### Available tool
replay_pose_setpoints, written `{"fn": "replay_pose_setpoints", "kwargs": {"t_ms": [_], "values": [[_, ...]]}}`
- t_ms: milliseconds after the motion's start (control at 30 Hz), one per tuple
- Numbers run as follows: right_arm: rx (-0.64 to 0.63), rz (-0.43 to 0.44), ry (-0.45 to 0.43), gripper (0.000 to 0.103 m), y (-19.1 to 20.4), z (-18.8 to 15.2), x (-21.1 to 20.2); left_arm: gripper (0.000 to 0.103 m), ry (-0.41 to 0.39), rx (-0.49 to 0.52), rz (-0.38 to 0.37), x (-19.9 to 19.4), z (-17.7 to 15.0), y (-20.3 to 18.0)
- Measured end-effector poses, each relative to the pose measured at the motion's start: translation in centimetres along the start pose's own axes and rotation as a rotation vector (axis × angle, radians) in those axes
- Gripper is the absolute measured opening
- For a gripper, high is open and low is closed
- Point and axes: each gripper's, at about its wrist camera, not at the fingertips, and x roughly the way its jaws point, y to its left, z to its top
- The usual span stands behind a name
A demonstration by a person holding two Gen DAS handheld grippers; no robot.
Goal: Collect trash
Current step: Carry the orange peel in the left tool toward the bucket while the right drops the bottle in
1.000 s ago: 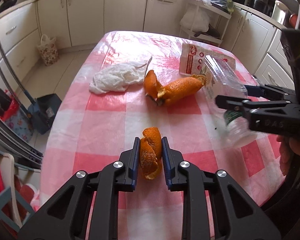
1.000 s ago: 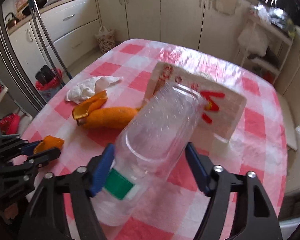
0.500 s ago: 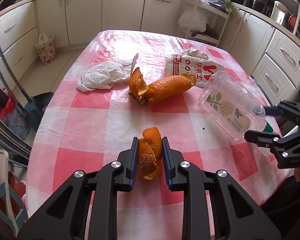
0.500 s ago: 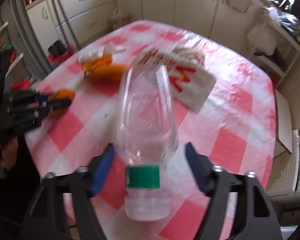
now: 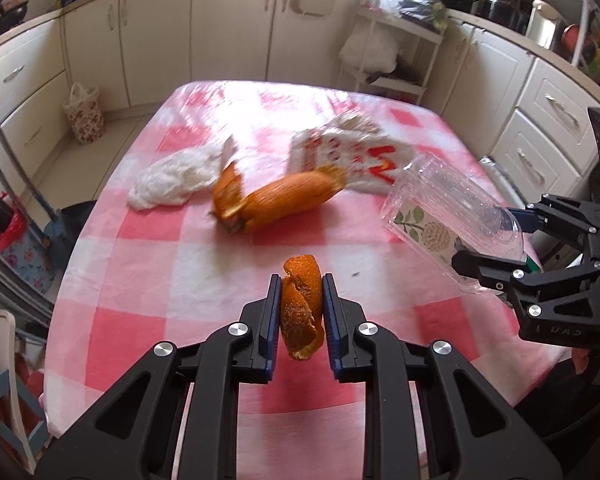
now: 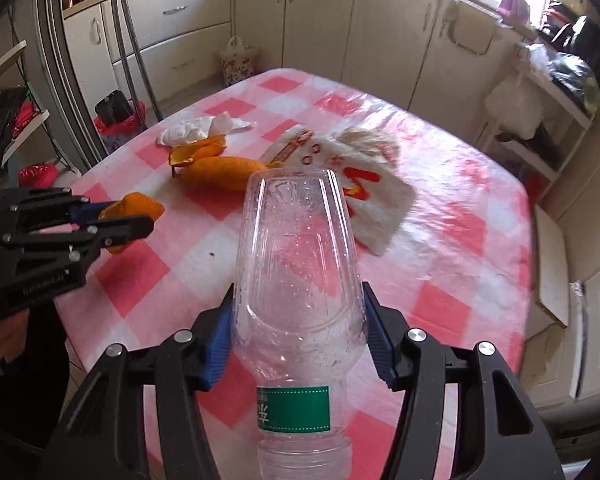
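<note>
Bright daylight glares off the tablecloth; fisheye-bent edges, perhaps slight motion blur.

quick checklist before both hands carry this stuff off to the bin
1. Left gripper shut on small orange peel: ok.
2. Right gripper shut on plastic bottle: ok.
3. Peel and bottle lifted off the table: ok.
4. Grippers apart from each other: ok.
5. Bin in view: not ok, none seen.
6. Table cleared: not ok; large orange peel, tissue and wrapper remain.
</note>
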Motion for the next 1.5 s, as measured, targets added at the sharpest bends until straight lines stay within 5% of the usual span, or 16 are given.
{"fn": "replay_pose_setpoints", "kwargs": {"t_ms": [533, 1167, 1500], "values": [[0.165, -0.192, -0.016, 0.057, -9.6, -7.2, -5.2, 0.019, -0.058, 0.12, -0.077, -0.9, 1.2, -8.8], [0.318, -0.383, 0.208, 0.057, -20.6, -15.8, -1.2, 0.019, -0.049, 0.26, -0.179, 1.1, 2.8, -20.1], [0.401, -0.481, -0.01, 0.065, -21.5, -14.8, -7.2, 0.019, -0.023, 0.322, -0.243, 3.3, 3.0, -26.6]]}}
